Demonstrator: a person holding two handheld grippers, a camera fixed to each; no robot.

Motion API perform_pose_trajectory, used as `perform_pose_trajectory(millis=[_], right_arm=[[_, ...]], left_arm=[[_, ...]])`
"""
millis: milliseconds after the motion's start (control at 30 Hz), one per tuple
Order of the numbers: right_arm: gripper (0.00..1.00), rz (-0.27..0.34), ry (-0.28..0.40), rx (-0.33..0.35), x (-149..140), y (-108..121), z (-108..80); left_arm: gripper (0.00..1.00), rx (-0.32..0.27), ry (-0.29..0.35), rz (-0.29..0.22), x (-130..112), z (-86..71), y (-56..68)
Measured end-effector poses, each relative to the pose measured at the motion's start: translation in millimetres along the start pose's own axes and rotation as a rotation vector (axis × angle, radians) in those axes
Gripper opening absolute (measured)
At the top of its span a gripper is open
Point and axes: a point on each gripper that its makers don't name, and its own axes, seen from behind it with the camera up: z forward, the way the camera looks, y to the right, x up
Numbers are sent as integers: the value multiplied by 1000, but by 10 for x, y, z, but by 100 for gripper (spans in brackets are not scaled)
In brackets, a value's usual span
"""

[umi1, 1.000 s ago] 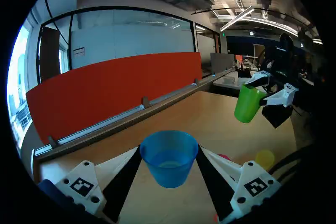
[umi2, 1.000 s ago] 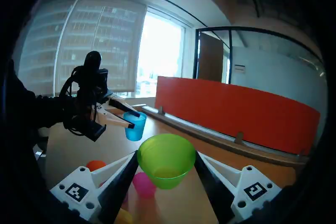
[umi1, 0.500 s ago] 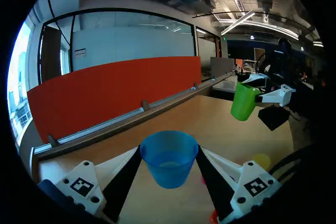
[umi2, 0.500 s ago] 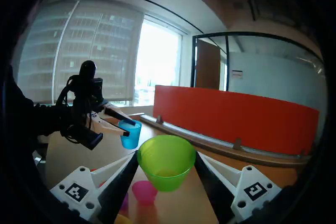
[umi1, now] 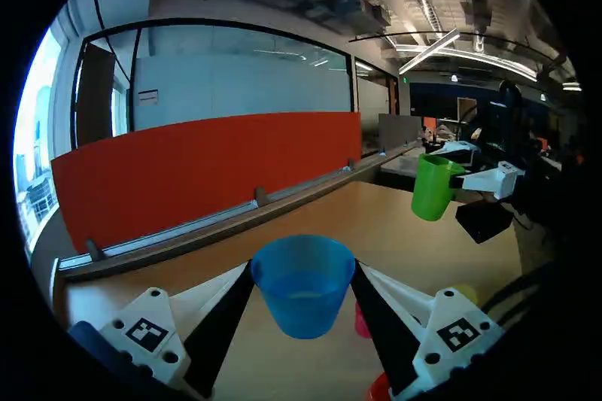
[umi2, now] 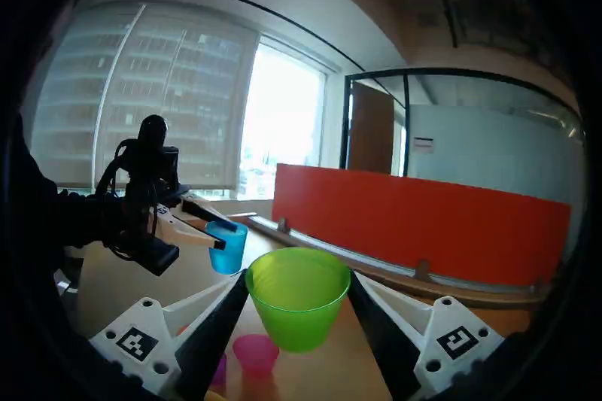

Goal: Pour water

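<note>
Left gripper (umi1: 302, 273), jaws clamping the blue cup (umi1: 302, 292), and right gripper (umi2: 299, 284), jaws clamping the green cup (umi2: 299, 303), are rising above the bench (umi1: 376, 224), nearing the pour.

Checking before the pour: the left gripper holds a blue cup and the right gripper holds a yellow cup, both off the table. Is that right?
Not quite: the right gripper holds a green cup, not a yellow one, as the right gripper view shows. The left gripper does hold a blue cup, both off the table.

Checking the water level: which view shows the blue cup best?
The left gripper view: the blue cup sits close, rim toward the camera, inside visible. The right gripper view shows it small, from the side.
</note>
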Motion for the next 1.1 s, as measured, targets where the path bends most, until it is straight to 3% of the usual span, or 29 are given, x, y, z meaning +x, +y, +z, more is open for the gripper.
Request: perform_pose_trajectory(millis=[1100], right_arm=[[94, -37, 30, -6, 155, -3, 94]], left_arm=[[89, -12, 98, -61, 266, -189, 116]])
